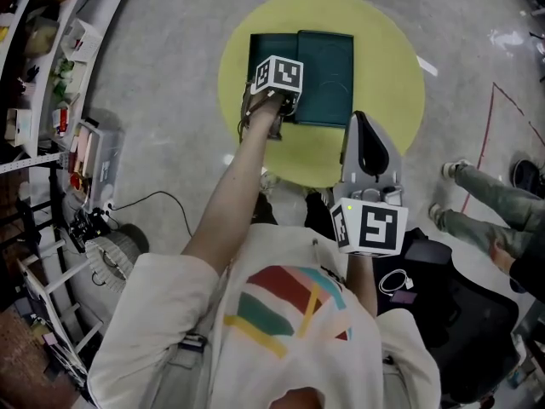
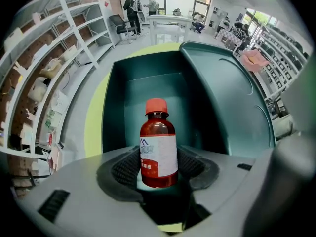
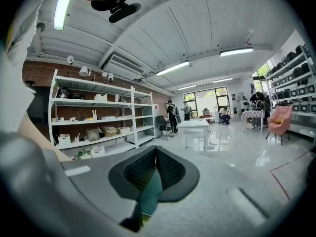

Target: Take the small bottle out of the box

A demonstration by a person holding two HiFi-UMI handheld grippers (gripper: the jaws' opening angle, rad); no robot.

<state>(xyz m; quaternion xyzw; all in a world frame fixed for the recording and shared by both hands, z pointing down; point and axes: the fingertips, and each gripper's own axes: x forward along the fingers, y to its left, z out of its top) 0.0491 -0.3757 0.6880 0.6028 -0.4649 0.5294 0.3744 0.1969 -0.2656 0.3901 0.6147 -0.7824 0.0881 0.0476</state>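
On my left gripper the fingers clamp the small bottle low on its body. Its long axis stands up between them, orange cap uppermost. Beyond the fingertips lies the open green box on the yellow desk, with its lid to the right. On my right gripper the fingers are pressed together.

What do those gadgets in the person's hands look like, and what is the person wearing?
Both the left gripper and right gripper are smooth grey shells with black, finely ribbed pads. Each carries a white cube printed with black square markers; a small green light glows beside the right one. The person wears a pale short-sleeved T-shirt with coloured stripes.
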